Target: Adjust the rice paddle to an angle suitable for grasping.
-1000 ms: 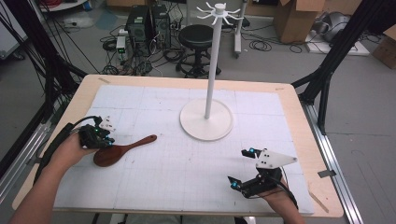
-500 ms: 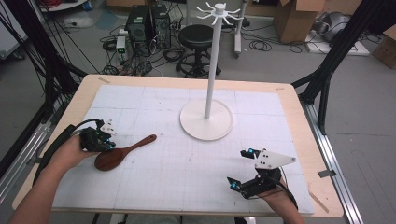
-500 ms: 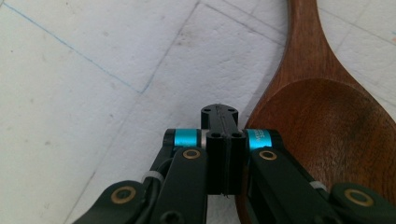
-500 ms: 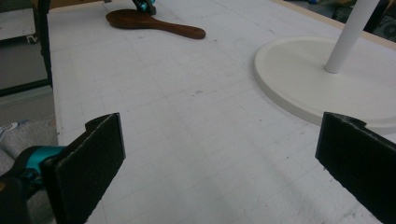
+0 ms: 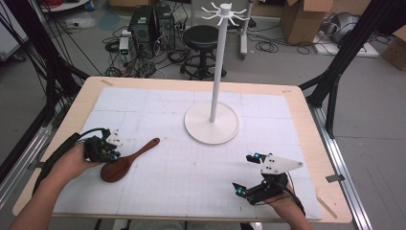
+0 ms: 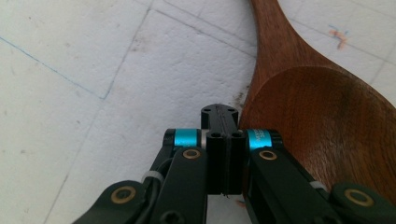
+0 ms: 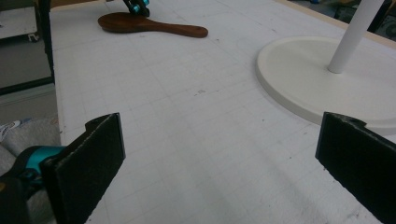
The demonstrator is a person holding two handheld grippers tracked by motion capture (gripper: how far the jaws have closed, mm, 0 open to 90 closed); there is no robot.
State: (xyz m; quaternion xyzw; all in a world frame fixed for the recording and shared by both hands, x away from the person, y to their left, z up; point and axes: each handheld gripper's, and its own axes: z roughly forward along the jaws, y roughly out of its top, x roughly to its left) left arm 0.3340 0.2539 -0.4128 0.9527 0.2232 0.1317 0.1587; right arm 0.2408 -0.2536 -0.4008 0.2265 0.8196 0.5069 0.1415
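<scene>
A dark wooden spoon (image 5: 117,168) lies on the white mat at the left, bowl toward the near edge and handle pointing to the middle. My left gripper (image 5: 114,154) is low beside the bowl's left rim with its jaws shut and nothing between them. In the left gripper view the shut tips (image 6: 219,112) rest against the edge of the spoon (image 6: 327,121). My right gripper (image 5: 245,173) stands open at the front right, and nothing lies between its pads (image 7: 100,140). The spoon (image 7: 140,23) shows far off in the right gripper view, with the left gripper (image 7: 136,5) at its bowl.
A white hook stand with a round base (image 5: 211,125) and a tall pole rises at the middle back of the mat (image 5: 191,191); its base (image 7: 303,74) lies ahead and to the right of the right jaws. A wooden table rim (image 5: 316,143) frames the mat.
My left gripper has slid a little toward the near edge, up against the spoon's bowl, which has shifted slightly nearer. The right gripper has kept still.
</scene>
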